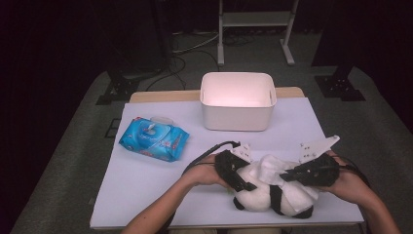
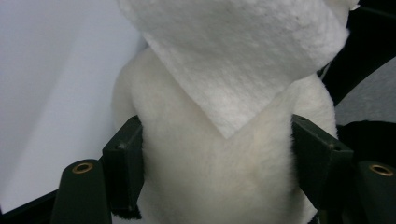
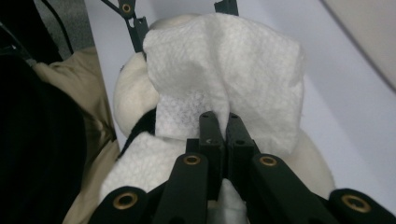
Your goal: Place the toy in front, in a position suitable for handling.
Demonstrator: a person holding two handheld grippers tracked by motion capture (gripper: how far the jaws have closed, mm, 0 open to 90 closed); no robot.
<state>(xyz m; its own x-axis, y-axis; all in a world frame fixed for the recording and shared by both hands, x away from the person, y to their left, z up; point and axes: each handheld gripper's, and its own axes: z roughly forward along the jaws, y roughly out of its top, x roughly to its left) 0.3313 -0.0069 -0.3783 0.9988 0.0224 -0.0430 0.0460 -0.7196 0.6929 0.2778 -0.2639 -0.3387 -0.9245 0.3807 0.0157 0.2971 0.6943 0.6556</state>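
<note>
1. High view: plush panda (image 1: 268, 192) lies lower right of frame on the white table (image 1: 146, 185), between both grippers, a wet wipe (image 1: 280, 170) draped over it. Wipes pack (image 1: 153, 139) and white bin (image 1: 237, 101) stand apart.
2. Left gripper view: left gripper (image 2: 215, 154) clamps the panda's body. Soft fur could squirm loose.
3. Right gripper view: right gripper (image 3: 219, 122) pinched shut on the wipe; the thin sheet may slip or tear under rubbing.

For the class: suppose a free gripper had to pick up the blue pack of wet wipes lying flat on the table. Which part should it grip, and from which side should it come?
Probably from above, jaws closing across the short width of the blue pack of wet wipes. It lies flat on the white table, so no side gives a way underneath. Its soft body should give under the pads; avoid the flap on top.
</note>
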